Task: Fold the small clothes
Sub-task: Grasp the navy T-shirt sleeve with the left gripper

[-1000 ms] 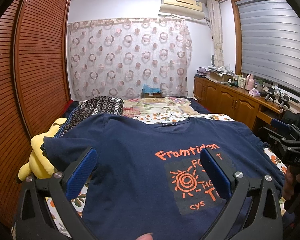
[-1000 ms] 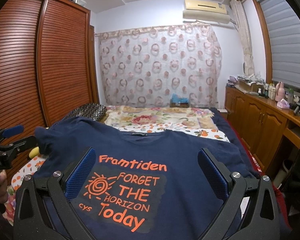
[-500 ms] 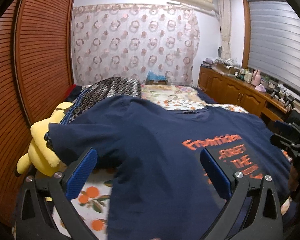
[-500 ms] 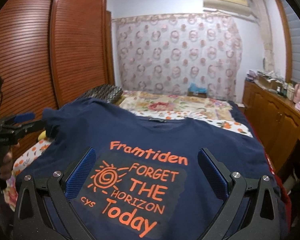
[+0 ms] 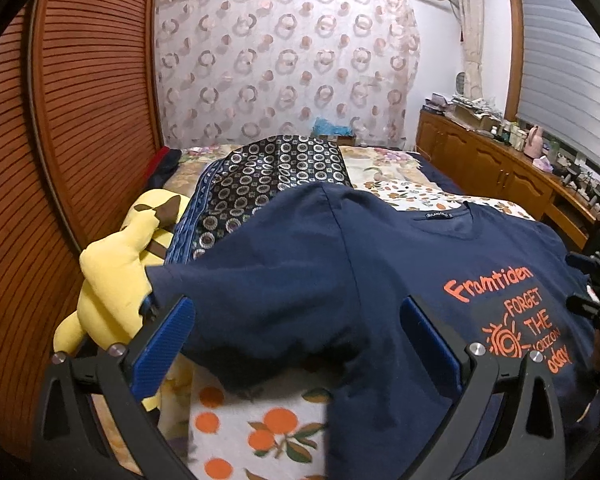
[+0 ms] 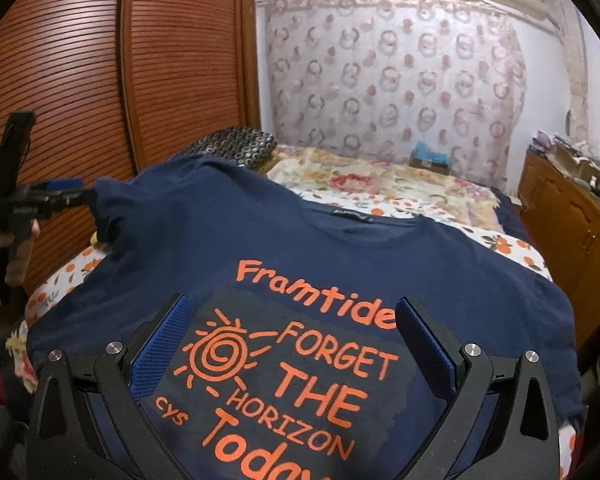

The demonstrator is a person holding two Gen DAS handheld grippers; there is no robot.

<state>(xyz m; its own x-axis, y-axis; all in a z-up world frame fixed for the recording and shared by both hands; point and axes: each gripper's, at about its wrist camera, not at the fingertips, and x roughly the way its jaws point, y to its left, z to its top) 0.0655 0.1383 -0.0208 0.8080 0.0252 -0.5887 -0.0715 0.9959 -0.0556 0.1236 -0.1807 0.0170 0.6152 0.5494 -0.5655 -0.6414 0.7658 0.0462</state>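
Observation:
A navy T-shirt (image 5: 300, 280) with orange print lies face up on the bed; it also shows in the right wrist view (image 6: 300, 248). My left gripper (image 5: 296, 334) is open, its blue pads on either side of the shirt's left sleeve, just above the cloth. My right gripper (image 6: 292, 340) is open over the printed chest, holding nothing. In the right wrist view the left gripper (image 6: 66, 192) sits at the sleeve's end, and I cannot tell from there whether it touches it.
A yellow plush toy (image 5: 116, 276) lies left of the sleeve. A patterned dark pillow (image 5: 268, 176) lies behind the shirt. A slatted wooden wardrobe (image 5: 60, 140) runs along the left. Wooden cabinets (image 5: 500, 168) with clutter stand at the right. The orange-print bedsheet (image 5: 260, 428) shows below the sleeve.
My left gripper has moved left, from the shirt's chest to its left sleeve. My right gripper has come lower and closer over the print. Both stay open.

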